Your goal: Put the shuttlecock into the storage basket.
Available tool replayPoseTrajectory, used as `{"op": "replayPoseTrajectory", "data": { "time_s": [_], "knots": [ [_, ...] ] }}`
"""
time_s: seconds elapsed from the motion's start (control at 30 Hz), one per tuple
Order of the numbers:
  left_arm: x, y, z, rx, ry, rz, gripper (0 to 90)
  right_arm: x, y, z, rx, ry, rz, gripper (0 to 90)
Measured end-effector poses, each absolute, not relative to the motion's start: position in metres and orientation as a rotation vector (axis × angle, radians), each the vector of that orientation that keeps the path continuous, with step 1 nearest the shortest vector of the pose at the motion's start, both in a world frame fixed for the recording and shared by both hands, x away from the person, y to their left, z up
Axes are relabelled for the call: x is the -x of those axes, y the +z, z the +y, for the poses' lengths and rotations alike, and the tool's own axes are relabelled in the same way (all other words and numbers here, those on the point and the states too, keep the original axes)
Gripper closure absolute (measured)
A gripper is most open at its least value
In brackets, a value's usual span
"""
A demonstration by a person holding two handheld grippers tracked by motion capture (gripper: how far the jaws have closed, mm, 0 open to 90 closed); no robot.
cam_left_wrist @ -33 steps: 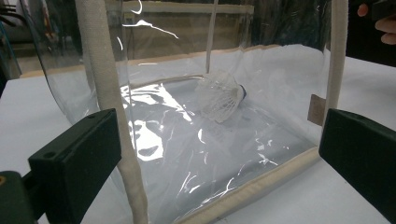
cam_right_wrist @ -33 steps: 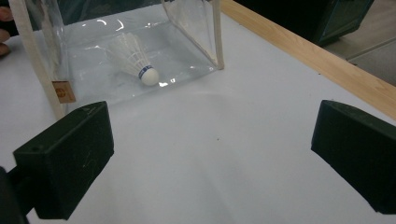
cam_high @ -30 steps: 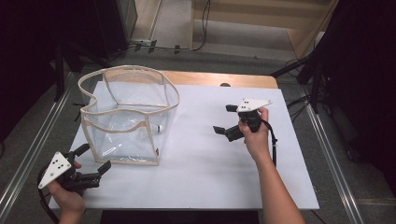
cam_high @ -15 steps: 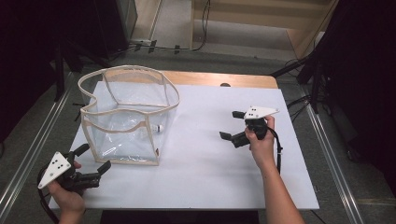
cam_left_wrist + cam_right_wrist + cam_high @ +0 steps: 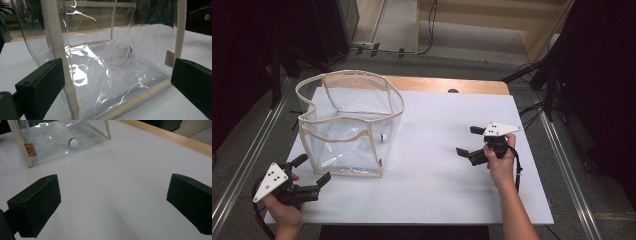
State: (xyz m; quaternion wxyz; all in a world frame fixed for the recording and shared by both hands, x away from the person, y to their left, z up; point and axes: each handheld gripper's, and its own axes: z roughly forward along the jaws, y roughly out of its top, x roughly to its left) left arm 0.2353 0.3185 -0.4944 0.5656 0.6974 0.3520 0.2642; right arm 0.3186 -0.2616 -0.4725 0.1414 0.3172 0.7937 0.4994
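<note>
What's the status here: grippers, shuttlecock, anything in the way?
Left gripper open, empty, near bag corner. Right gripper open, empty, over bare table. Shuttlecock lies inside clear bag; bag wall between it and both grippers.

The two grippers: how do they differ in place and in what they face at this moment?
The left gripper sits at the table's near left corner, close to the clear bag; the right gripper is at the right, far from it. The left faces the shuttlecock through the bag's wall; the right faces mostly bare tabletop. Both are open and empty.
</note>
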Motion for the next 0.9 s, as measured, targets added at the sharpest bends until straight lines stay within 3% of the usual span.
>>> {"op": "replayPoseTrajectory", "data": {
  "time_s": [0.9],
  "knots": [
    [-0.235,-0.494,0.318,-1.645,0.627,0.831,0.0,-0.273,-0.497,-0.312,-1.044,1.451,2.189,0.0]
  ]
}}
